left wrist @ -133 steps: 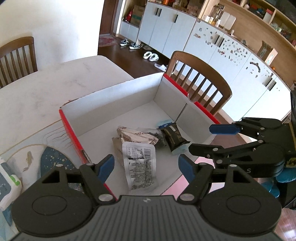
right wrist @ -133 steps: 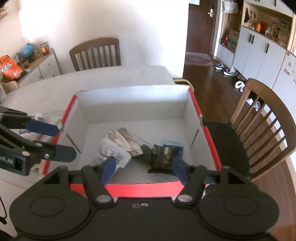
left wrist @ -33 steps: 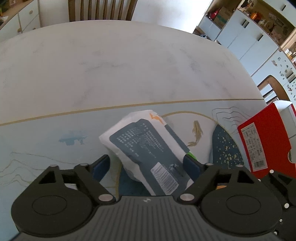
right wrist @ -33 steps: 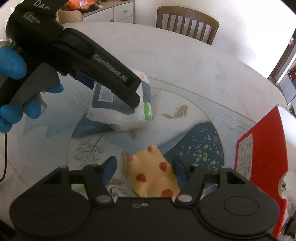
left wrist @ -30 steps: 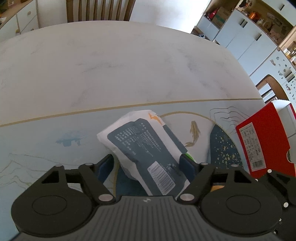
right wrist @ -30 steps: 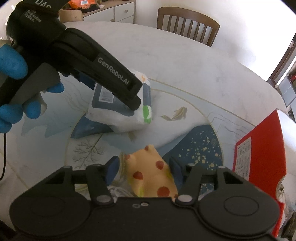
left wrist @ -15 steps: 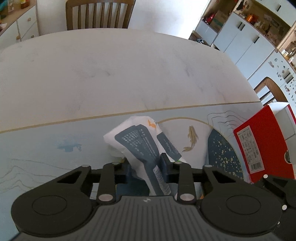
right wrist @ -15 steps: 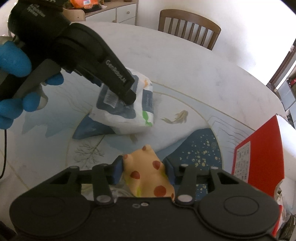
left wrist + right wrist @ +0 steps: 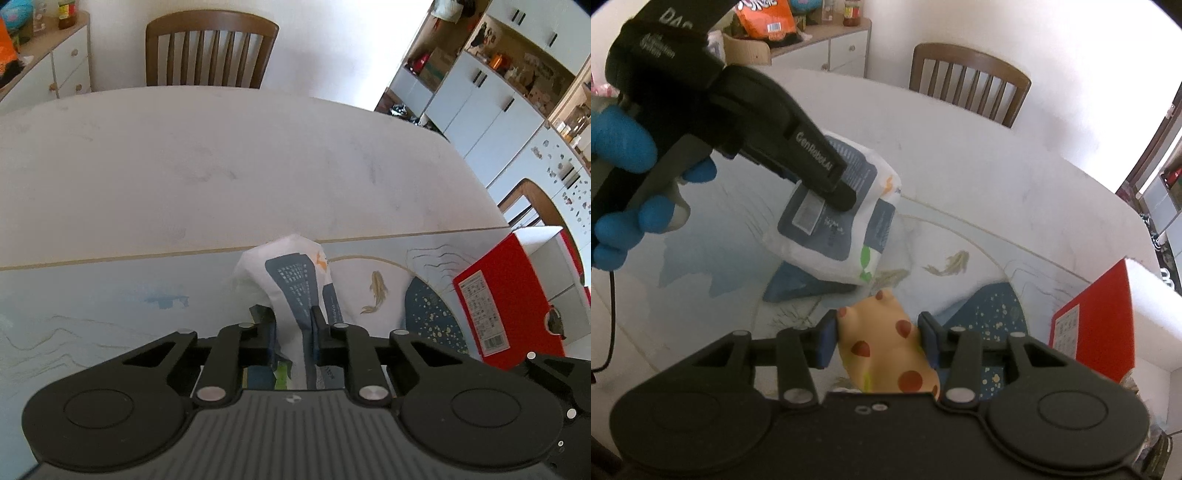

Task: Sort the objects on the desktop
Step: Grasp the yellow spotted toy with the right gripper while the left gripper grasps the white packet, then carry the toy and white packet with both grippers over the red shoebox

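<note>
A white-and-dark-blue soft pack (image 9: 291, 273) is squeezed between the pads of my left gripper (image 9: 293, 321), whose jaws are closing on it. The right wrist view shows the same pack (image 9: 842, 236) tilted, raised a little above the painted mat, under my left gripper (image 9: 838, 192), which a blue-gloved hand (image 9: 620, 147) holds. My right gripper (image 9: 877, 332) is shut on a yellow soft toy with red spots (image 9: 886, 347), held just above the mat. The red-sided cardboard box (image 9: 506, 299) stands to the right, its inside hidden.
The pale blue mat (image 9: 960, 258) with fish and dark blue patches covers the near part of the white marble table (image 9: 221, 155). A wooden chair (image 9: 210, 48) stands at the far side. A low cabinet (image 9: 827, 51) with snack bags is at the back left.
Both grippers left the box and came to the mat. The left jaws closed from wide on the pack and crumpled it. The right jaws closed on the yellow toy. Both rose slightly.
</note>
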Tool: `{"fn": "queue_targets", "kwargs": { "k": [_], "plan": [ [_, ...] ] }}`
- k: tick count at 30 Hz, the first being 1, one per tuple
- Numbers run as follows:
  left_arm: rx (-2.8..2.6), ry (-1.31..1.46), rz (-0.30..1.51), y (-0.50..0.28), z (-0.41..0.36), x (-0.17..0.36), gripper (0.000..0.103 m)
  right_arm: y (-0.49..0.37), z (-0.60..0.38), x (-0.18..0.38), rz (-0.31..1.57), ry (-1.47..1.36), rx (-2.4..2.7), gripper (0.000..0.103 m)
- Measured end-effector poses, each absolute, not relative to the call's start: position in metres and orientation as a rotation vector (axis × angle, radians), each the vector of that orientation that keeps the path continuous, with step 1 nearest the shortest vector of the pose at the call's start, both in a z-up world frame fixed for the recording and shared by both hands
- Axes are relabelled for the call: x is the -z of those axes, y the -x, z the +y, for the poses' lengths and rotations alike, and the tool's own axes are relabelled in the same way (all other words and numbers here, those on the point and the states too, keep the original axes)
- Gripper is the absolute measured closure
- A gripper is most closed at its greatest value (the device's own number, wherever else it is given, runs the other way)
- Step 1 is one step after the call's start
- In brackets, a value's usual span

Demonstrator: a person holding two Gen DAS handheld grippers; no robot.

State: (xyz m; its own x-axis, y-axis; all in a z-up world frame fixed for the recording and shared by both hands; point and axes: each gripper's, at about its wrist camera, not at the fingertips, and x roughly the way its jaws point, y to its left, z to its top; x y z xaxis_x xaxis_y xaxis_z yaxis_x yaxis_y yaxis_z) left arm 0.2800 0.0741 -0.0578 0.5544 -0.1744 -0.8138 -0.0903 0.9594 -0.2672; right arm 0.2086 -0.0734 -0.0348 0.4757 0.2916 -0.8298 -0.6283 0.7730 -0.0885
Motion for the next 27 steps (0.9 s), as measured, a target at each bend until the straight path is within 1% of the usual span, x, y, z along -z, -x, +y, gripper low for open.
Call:
{"fn": "queue_targets", "kwargs": {
  "k": [27],
  "plan": [
    [0.086,0.285,0.929,-0.216,0.06,-0.001,0.087,-0.18,-0.094,-0.006,0.816,0.313,-0.636,0.058]
  ]
}}
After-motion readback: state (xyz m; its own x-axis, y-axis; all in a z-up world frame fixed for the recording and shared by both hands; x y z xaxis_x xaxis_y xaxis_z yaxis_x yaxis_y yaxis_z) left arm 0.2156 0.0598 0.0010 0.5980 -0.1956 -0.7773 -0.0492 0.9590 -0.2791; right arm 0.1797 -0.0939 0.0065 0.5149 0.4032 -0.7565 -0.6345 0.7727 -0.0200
